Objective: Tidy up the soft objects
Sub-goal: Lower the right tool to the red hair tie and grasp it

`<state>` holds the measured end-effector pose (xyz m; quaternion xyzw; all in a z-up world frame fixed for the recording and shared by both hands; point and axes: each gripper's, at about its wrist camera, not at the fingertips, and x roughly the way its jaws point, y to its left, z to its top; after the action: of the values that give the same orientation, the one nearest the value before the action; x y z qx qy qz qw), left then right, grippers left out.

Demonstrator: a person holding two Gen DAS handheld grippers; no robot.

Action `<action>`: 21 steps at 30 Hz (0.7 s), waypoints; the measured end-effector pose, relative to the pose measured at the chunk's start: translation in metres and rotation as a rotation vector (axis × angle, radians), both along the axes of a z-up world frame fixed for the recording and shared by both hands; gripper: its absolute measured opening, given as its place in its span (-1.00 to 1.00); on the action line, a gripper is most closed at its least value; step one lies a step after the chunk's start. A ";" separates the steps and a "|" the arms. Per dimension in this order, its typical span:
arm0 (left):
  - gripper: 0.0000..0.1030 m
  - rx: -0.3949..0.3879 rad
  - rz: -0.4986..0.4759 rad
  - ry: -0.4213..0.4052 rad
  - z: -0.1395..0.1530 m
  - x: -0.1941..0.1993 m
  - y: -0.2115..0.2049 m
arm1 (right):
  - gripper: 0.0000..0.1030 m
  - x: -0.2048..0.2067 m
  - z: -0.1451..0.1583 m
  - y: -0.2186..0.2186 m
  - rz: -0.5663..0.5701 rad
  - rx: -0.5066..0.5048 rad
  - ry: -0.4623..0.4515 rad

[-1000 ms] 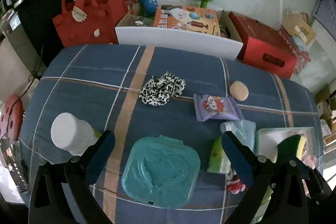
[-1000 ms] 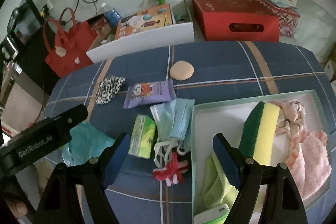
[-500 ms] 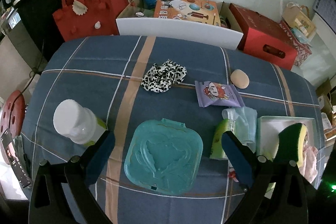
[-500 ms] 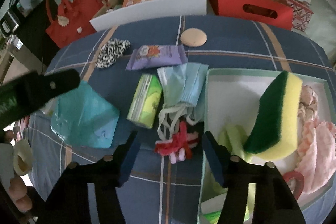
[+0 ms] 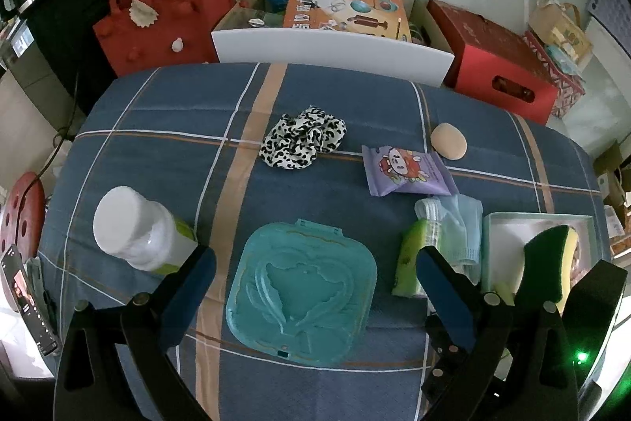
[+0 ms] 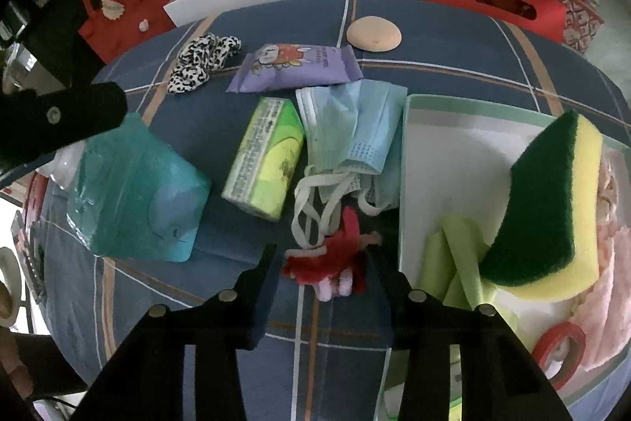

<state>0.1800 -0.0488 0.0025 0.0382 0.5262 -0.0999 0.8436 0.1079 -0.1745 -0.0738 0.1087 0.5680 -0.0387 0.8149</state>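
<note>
Fuzzy red-and-pink toy [image 6: 331,263] lies ungripped between the closing right claw [image 6: 327,271]; left claw [image 5: 315,287] gapes empty

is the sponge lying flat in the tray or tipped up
Tipped up: the sponge leans on one edge inside the tray, green side facing left.

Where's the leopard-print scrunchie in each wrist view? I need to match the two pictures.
Left wrist: leopard-print scrunchie at centre, upper half, on the blue cloth.
Right wrist: scrunchie upper left, far from the fingers.
Shared landmark: purple snack packet, just right of it in both.
</note>
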 end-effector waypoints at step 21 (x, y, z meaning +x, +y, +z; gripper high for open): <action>0.96 0.016 0.003 0.005 -0.003 0.001 0.000 | -0.24 0.003 -0.005 0.008 0.021 -0.027 0.002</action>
<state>0.1810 -0.0491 -0.0007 0.0437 0.5292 -0.0945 0.8421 0.1105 -0.1666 -0.0792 0.0919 0.5694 -0.0379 0.8160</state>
